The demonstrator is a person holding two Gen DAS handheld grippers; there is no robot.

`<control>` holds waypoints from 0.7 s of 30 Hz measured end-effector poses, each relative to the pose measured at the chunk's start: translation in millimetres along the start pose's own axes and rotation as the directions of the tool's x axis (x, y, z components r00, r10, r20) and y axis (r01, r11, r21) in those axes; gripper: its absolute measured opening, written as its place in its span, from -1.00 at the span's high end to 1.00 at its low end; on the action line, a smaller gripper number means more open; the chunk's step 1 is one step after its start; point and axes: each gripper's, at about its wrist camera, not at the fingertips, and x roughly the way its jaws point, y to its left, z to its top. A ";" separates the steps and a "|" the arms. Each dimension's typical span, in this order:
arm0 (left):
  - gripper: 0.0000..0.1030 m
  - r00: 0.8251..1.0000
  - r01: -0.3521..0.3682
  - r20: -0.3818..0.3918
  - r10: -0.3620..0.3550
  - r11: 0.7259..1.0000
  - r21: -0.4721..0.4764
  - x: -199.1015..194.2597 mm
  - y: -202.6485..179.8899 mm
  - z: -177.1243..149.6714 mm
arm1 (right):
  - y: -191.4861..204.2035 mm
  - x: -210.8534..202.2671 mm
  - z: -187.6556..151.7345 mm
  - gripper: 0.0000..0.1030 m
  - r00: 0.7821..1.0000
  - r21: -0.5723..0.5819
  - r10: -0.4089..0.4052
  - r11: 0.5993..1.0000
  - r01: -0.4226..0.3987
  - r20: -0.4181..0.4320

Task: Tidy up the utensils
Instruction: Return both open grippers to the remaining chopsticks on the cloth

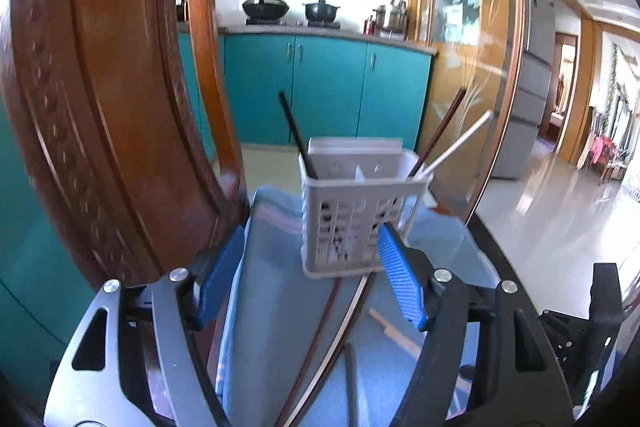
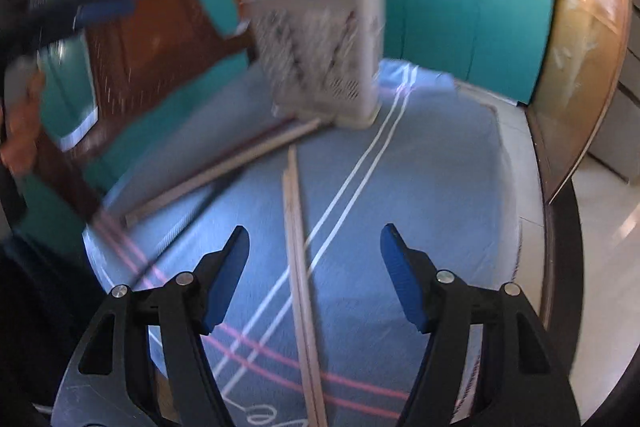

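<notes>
On the blue cloth (image 2: 420, 187), pale chopsticks (image 2: 300, 267) lie lengthwise between your right gripper (image 2: 314, 267)'s released jaws, nearer than your empty, spread left gripper (image 1: 312, 279).

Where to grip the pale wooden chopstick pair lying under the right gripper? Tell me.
Grip the pale chopstick pair across its thin width near mid-length, coming from above. It lies flat on the blue cloth, running lengthwise between the open right gripper fingers, so they already straddle it.
</notes>
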 end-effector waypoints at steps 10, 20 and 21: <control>-0.37 1.000 -0.003 -0.029 0.003 1.000 -0.029 5.2 5.3 -5.8 | 13.3 28.8 -6.5 -0.30 0.993 -0.068 -0.066 0.996 0.059 -0.096; -0.38 0.999 -0.008 -0.048 0.007 1.000 -0.018 12.2 2.3 -5.4 | 16.1 29.0 -4.9 0.61 0.996 -0.050 -0.014 0.999 0.010 -0.087; -0.38 0.999 -0.008 -0.050 0.007 1.000 -0.017 12.9 2.0 -5.8 | 16.0 28.7 -4.3 0.70 0.996 -0.046 -0.021 0.999 0.017 -0.084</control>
